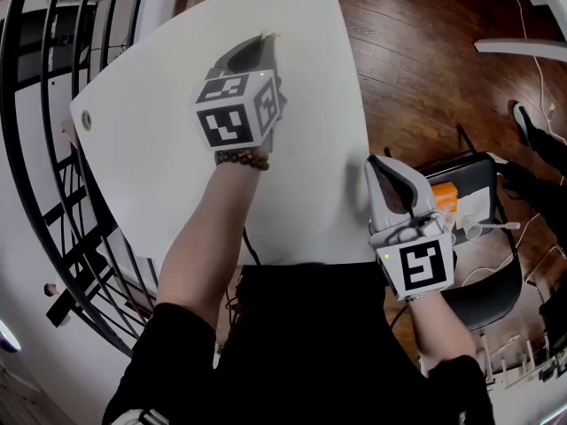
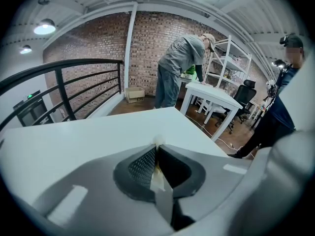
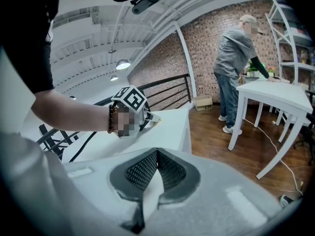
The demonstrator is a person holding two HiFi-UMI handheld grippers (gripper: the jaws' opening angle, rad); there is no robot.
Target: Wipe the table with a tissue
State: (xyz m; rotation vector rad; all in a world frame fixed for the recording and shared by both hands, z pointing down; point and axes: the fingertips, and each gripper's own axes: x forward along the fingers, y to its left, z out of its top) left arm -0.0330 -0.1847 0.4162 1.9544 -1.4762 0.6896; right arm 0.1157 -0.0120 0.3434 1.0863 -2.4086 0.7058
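Observation:
The white table fills the upper middle of the head view. My left gripper is held over its far part, jaws shut on a small wad of white tissue. In the left gripper view the tissue pokes out at the tip of the closed jaws, just above the tabletop. My right gripper hangs beside the table's right edge near the front corner, shut with nothing in it. Its own view shows the left gripper's marker cube and the tissue over the table.
A black railing curves along the table's left side. A dark chair carrying an orange item stands on the wood floor to the right, with cables nearby. A person stands at another white table further off.

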